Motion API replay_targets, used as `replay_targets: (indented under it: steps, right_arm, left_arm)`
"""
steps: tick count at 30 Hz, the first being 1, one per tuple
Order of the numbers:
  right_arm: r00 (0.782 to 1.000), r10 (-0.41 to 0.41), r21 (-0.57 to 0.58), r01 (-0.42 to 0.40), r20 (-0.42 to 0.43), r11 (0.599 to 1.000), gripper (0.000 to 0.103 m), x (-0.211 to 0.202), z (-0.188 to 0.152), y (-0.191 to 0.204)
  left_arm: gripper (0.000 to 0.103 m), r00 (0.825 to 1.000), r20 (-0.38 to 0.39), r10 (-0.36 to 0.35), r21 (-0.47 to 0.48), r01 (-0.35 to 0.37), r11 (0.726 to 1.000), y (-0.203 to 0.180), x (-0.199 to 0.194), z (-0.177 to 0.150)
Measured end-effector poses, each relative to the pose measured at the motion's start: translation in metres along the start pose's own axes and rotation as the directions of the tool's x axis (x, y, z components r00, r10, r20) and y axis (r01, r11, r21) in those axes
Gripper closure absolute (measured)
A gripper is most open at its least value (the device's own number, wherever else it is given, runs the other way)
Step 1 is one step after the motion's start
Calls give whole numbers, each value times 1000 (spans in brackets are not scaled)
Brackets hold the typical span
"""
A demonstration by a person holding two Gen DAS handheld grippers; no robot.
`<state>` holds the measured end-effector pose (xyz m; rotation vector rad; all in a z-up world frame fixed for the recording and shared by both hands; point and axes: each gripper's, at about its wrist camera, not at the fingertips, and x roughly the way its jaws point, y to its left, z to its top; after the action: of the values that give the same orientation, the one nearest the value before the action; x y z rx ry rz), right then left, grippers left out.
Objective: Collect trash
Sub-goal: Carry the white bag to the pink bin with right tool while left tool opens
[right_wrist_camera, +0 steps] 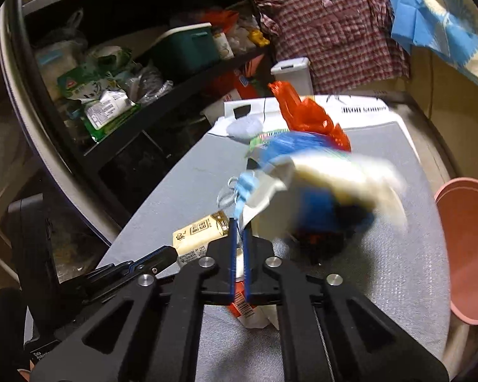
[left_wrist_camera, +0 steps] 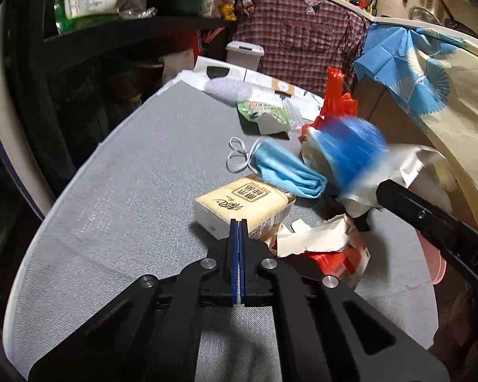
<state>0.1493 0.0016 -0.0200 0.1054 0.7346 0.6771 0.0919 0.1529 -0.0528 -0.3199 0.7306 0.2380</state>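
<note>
The left gripper (left_wrist_camera: 239, 222) has its blue pads pressed flat together with nothing between them, its tips hanging just over the near edge of a beige tissue pack (left_wrist_camera: 243, 205) that lies flat on the grey table (left_wrist_camera: 127, 191). Just right of that claw sits a crumpled red and white carton (left_wrist_camera: 322, 248), and beyond the pack lies a blue face mask (left_wrist_camera: 286, 172) with its white ear loops trailing left. The right gripper (right_wrist_camera: 238, 224) is pinched shut on the thin edge of a blue and white plastic bag (right_wrist_camera: 318, 178), which hangs blurred above the table ahead and to the right of its tips; in the left wrist view the same bag shows at the right, beside an orange plastic bag (left_wrist_camera: 336, 102). At the far end lie a white paper bag (left_wrist_camera: 239, 76) and a green packet (left_wrist_camera: 264, 111). The left half of the table is bare up to its white edge, beyond which stands a dark shelf (right_wrist_camera: 127, 63). Past the table's right edge stands a pink bin (right_wrist_camera: 465, 248)
</note>
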Motion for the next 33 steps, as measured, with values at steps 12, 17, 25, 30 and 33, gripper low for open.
replay_targets:
  steps: [12, 17, 25, 30, 33]
  right_arm:
    - [999, -32, -58, 34, 35, 998, 101, -37, 2, 12]
    - [998, -51, -70, 53, 43, 996, 101, -54, 2, 14]
    - [995, -80, -72, 84, 51, 994, 101, -82, -2, 8]
    - [994, -89, -72, 93, 56, 993, 100, -100, -4, 2]
    - [994, -95, -73, 98, 53, 992, 100, -109, -7, -3]
  left_arm:
    - [103, 997, 82, -4, 19, 2, 1000, -3, -35, 3]
    - [103, 994, 112, -6, 26, 3, 1000, -3, -47, 6]
    - [103, 984, 178, -19, 52, 10, 999, -10, -73, 10]
    - [103, 989, 143, -45, 8, 44, 999, 0, -70, 6]
    - [103, 990, 118, -79, 37, 76, 996, -12, -66, -4]
